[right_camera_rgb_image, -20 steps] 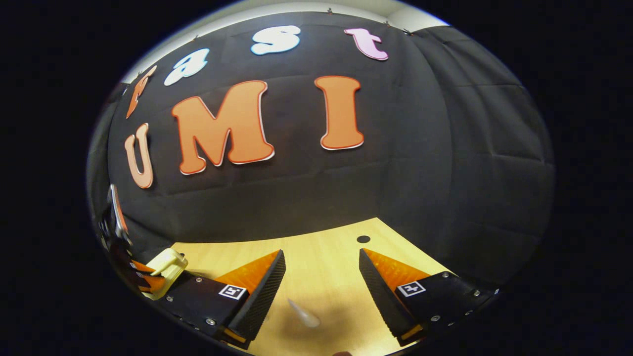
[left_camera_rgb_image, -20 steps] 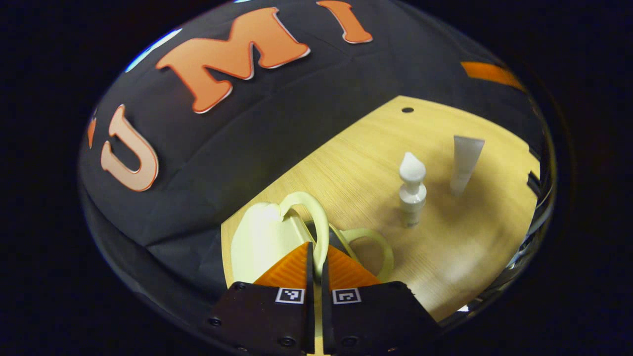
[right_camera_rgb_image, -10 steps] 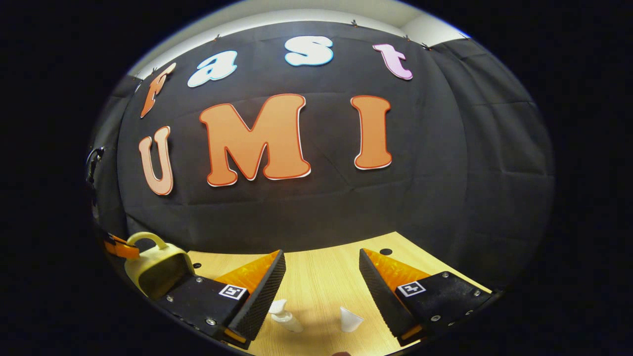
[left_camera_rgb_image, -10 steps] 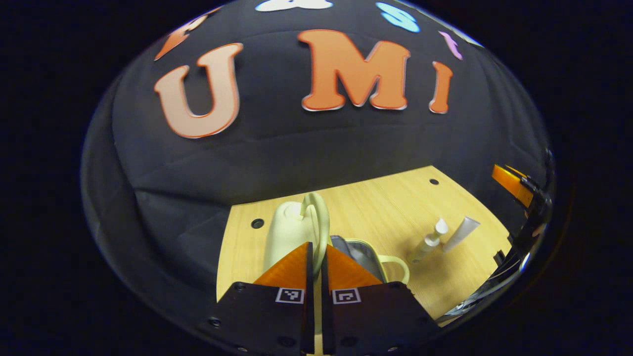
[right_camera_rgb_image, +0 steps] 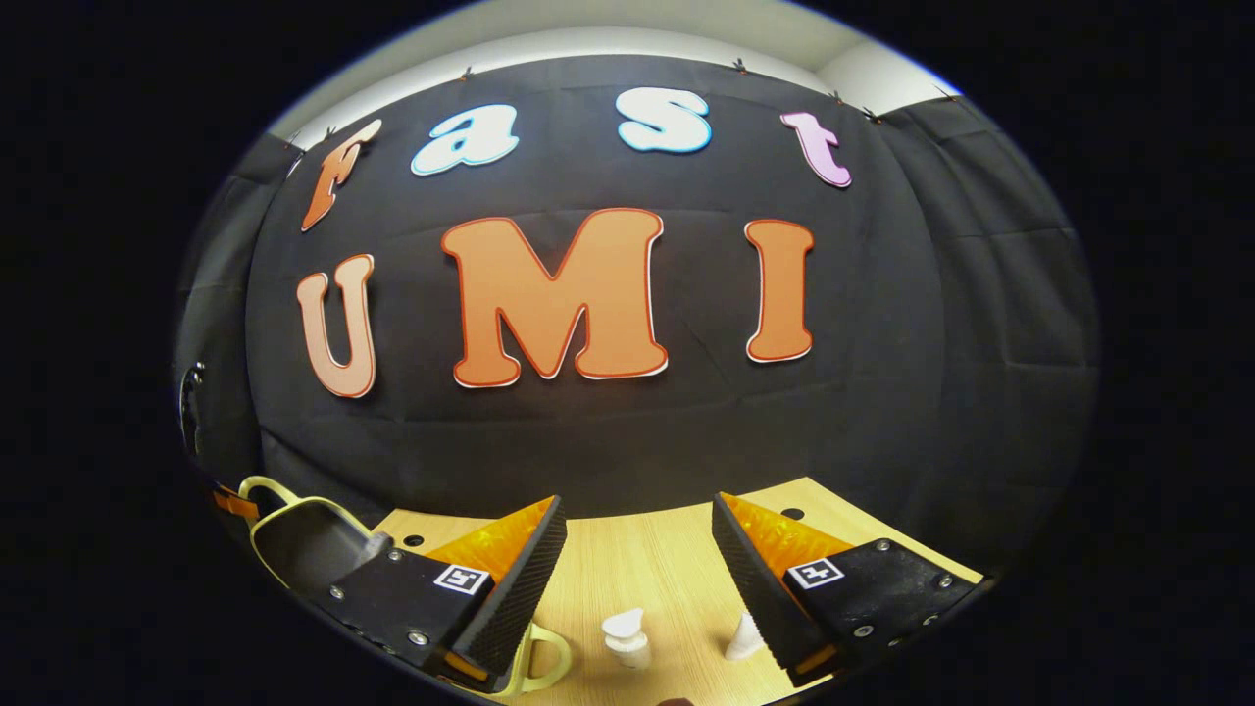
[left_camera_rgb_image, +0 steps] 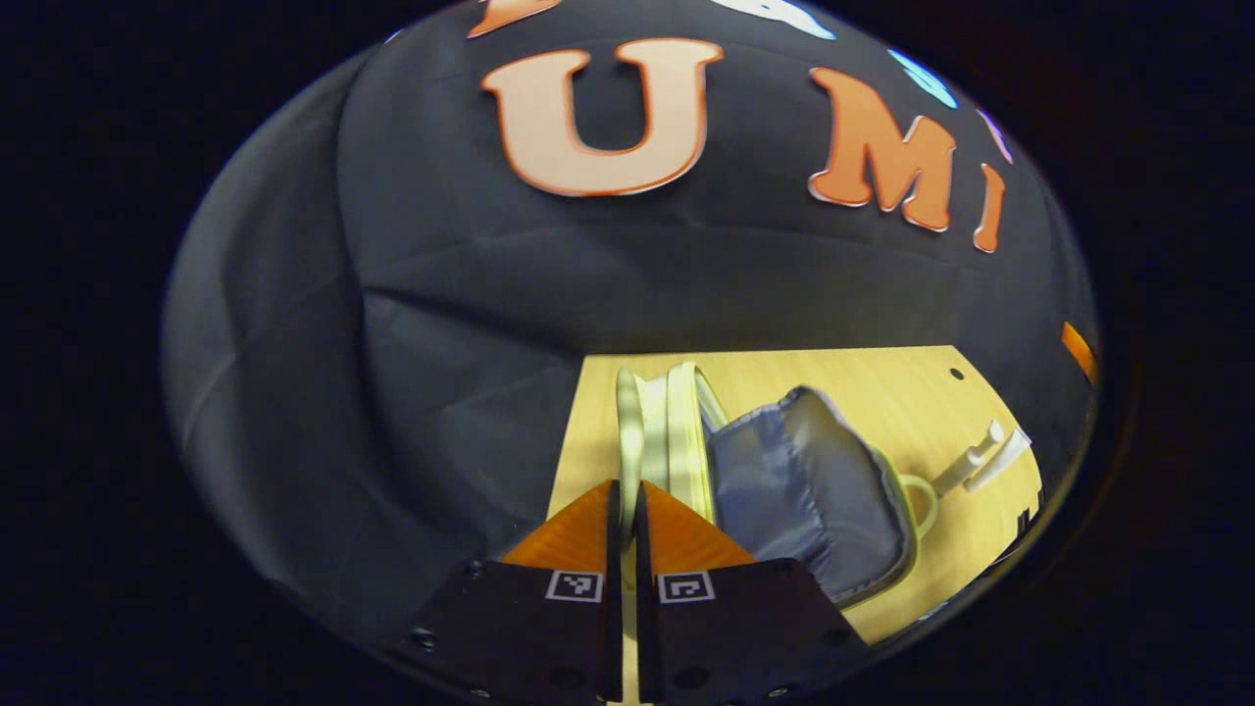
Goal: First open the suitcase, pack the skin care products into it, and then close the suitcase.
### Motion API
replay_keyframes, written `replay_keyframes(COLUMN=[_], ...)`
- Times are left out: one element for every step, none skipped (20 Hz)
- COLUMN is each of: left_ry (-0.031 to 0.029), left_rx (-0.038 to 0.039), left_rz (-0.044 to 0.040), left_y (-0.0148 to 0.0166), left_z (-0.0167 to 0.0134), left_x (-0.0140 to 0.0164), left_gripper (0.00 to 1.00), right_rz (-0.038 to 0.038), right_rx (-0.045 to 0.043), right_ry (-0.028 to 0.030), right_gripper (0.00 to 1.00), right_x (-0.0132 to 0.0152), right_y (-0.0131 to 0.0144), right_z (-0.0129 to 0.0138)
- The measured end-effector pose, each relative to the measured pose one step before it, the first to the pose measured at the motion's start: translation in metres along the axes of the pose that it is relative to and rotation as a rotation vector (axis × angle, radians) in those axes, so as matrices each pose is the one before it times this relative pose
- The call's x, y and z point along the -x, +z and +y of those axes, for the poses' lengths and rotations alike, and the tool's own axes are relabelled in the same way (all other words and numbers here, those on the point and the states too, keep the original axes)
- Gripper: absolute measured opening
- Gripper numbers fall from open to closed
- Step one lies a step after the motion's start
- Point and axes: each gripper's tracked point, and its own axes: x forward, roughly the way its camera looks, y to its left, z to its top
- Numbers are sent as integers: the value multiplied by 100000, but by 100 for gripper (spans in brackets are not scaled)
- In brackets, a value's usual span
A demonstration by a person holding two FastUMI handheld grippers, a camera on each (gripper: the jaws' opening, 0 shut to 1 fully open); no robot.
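No readable labels: the pale-yellow hard-shell suitcase [left_camera_rgb_image: 784,480] lies open, its grey lining bare, left tongs [left_camera_rgb_image: 624,500] pinching its lid rim, right tongs [right_camera_rgb_image: 637,549] wide above the white pump bottle [right_camera_rgb_image: 626,637].

In my left gripper view, suitcase [left_camera_rgb_image: 784,490] lies open on table [left_camera_rgb_image: 882,378], lid [left_camera_rgb_image: 652,431] upright at its left. Pump bottle [left_camera_rgb_image: 971,459] & tube [left_camera_rgb_image: 1000,457] stand side by side beyond its right end, near table edge.

Both tongs [left_camera_rgb_image: 624,490] [right_camera_rgb_image: 637,549]: black screwed bodies w/ square b&w marker tags, ridged wedge fingers.
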Motion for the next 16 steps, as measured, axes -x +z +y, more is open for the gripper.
replay_keyframes(left_ry=[412,10,-992,-734,-559,-621,-732,-389,-156,354,-353,-36,-87,331,-302,-220], left_rx=[2555,2750,3007,2731,1987,2128,2284,2514,1521,892,438,179,-44,-58,-397,109], left_rz=[1891,2066,2463,2678,1801,2382,2310,1971,1668,1349,1461,957,836,689,-84,230], left_y=[-1322,-1353,-1444,-1451,-1285,-1283,-1380,-1142,-920,-858,-609,-405,-246,-336,28,-24], left_z=[1078,1163,551,971,1448,1294,1036,815,584,531,247,140,43,105,-27,56], left_x=[-1020,-897,-908,-715,-578,-674,-1202,-997,-910,-813,-632,-553,-615,-640,-614,190], left_gripper=[6,6,6,6,6,6,6,6,6,8,8,7,7,7,7,7], right_rz=[226,579,706,614,547,579,610,639,1016,1075,559,294,330,265,474,498], right_rx=[-210,-172,227,471,252,260,281,173,-287,-727,-738,-198,219,566,557,453], right_ry=[691,283,-287,-219,-64,66,63,43,-92,213,-53,-616,-694,-607,-565,-341], right_gripper=[95,95,95,95,95,95,95,95,95,95,95,95,95,95,95,95], right_x=[151,85,28,118,-6,101,74,89,30,22,8,-38,83,20,24,47], right_y=[-65,-155,-174,-21,-143,-91,-147,-87,-160,-200,-30,-40,-148,-76,-255,-201], right_z=[483,303,42,144,130,145,104,30,-28,-12,-40,-221,-270,-230,-248,-278])
